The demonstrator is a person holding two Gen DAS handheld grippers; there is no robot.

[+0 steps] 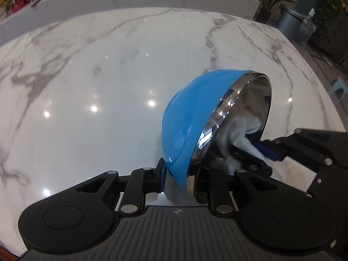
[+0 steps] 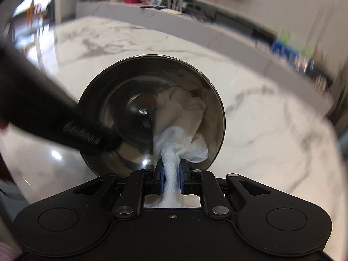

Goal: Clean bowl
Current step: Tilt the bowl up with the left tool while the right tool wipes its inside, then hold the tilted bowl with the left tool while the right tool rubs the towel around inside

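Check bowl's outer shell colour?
Bright blue bowl, with a chrome rim; clearest in the left wrist view.

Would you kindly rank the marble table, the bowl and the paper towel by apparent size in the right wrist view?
1. marble table
2. bowl
3. paper towel, bunched inside the bowl and partly hidden by the pads clamping it.

Round bowl (image 1: 184, 121), glossy blue outside, mirror-bright steel inside with chrome rim, tipped on edge above the marble top, mouth facing three o'clock. Crumpled white paper towel (image 2: 184, 121) pressed against the inner wall at four o'clock.
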